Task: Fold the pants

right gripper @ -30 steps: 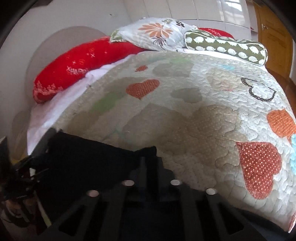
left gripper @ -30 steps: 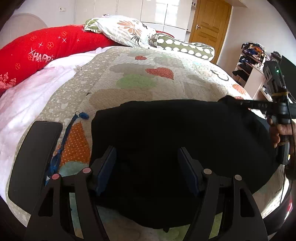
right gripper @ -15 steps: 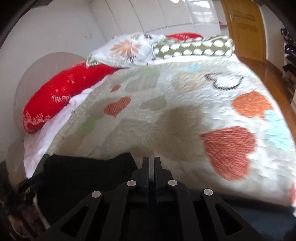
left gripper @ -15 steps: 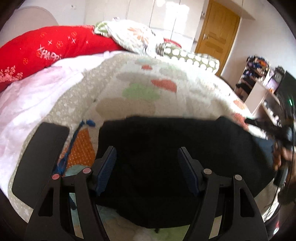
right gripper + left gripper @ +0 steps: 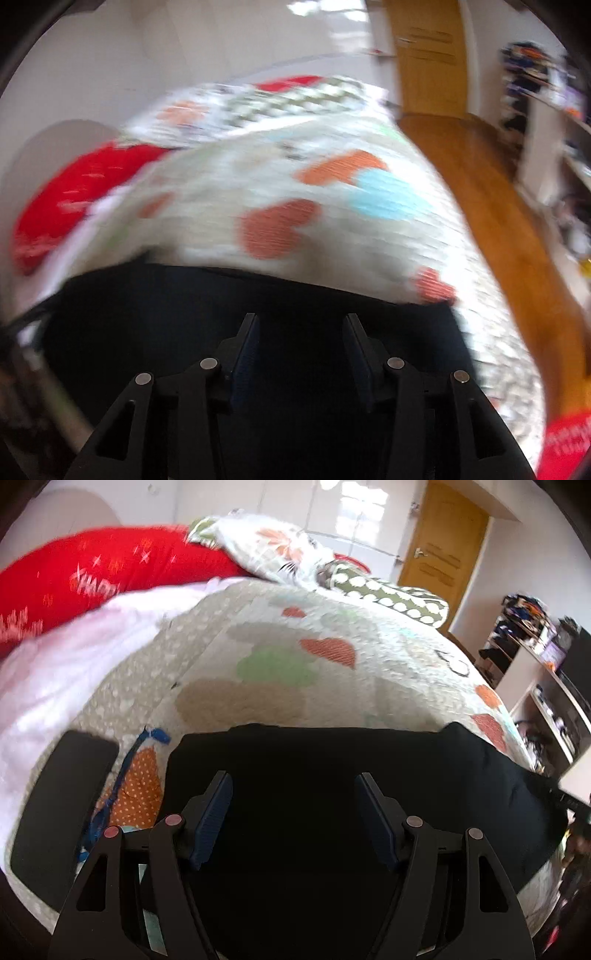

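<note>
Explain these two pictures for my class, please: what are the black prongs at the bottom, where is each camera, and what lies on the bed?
No robot here: a person holds a two-fingered grabbing tool in each hand, and each tool carries a wide-angle camera looking forward along its jaws. One picture is from the left gripper, the other from the right gripper. The black prongs are the jaws. Both hang open above the black pants, pressing on nothing; the right jaws have just been opening. The pants lie spread on a heart-patterned quilt. Beside them lie a flat black slab and a blue cord. Pillows, one a red pillow, sit at the far end.
</note>
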A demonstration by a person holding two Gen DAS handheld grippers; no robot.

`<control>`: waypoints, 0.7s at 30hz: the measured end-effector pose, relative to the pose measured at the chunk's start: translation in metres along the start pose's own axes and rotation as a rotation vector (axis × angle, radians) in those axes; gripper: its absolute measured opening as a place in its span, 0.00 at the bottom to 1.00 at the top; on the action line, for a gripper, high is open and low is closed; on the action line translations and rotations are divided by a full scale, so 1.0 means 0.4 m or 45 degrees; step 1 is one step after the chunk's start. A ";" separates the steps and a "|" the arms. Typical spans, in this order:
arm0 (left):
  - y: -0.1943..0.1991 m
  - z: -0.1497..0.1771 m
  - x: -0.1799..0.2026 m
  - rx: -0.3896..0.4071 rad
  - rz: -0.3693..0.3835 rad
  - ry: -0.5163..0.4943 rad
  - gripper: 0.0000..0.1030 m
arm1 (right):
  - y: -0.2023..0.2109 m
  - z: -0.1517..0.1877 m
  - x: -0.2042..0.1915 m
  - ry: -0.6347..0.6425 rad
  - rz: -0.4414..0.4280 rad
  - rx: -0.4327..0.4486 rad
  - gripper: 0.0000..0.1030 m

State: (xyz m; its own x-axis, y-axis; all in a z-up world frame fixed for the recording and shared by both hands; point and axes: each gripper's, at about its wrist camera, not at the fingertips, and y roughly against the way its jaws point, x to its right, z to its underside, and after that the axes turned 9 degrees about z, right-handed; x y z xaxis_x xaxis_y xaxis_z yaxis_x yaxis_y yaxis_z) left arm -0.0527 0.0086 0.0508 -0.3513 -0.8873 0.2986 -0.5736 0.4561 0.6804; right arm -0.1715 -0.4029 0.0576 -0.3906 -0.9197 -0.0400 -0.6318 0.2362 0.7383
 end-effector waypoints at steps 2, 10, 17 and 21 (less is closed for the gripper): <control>-0.017 -0.003 -0.010 -0.016 0.005 0.013 0.67 | -0.037 -0.005 0.039 -0.076 -0.051 -0.011 0.29; -0.020 -0.003 0.009 -0.012 -0.059 -0.043 0.67 | -0.021 -0.013 0.053 -0.145 -0.039 -0.014 0.27; 0.042 -0.009 0.012 0.044 -0.090 -0.037 0.67 | 0.075 0.004 -0.005 -0.060 -0.070 0.040 0.29; 0.052 -0.012 0.013 0.059 -0.104 -0.039 0.67 | 0.082 0.012 -0.060 -0.010 -0.120 0.036 0.29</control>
State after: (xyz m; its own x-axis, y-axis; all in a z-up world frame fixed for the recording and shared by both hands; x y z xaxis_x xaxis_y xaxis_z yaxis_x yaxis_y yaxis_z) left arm -0.0630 0.0132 0.0697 -0.3239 -0.9195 0.2225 -0.6346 0.3856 0.6698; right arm -0.1860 -0.3718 0.0797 -0.3334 -0.9359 -0.1137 -0.6845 0.1574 0.7119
